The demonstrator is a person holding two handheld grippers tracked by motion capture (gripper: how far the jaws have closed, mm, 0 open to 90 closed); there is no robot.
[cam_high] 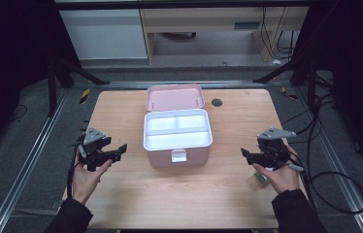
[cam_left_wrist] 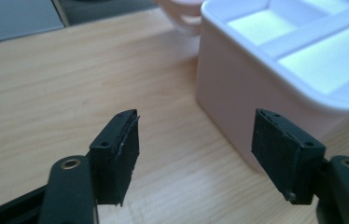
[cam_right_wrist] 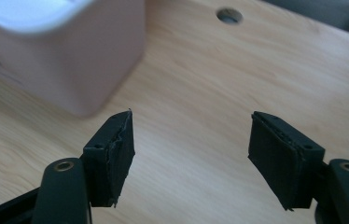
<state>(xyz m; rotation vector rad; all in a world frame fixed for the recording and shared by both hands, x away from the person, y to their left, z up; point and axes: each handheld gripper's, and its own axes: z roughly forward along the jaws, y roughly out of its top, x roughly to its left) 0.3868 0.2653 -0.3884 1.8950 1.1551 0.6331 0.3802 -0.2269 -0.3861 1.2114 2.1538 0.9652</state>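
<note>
Evidently pink storage box [cam_high: 177,145] sits between both grippers, lid back; rigid, light, smooth plastic. Left gripper [cam_high: 117,151], right gripper [cam_high: 246,154] spread, empty; grip opposite side walls.

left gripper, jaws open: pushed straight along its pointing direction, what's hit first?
Probably the pink box: its near corner sits just ahead of the left gripper, off to one side. Depth is unclear; it might graze the table first.

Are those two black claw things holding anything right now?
No. The left gripper and right gripper both stand open with only bare table between their jaws, on either side of the pink box.
</note>
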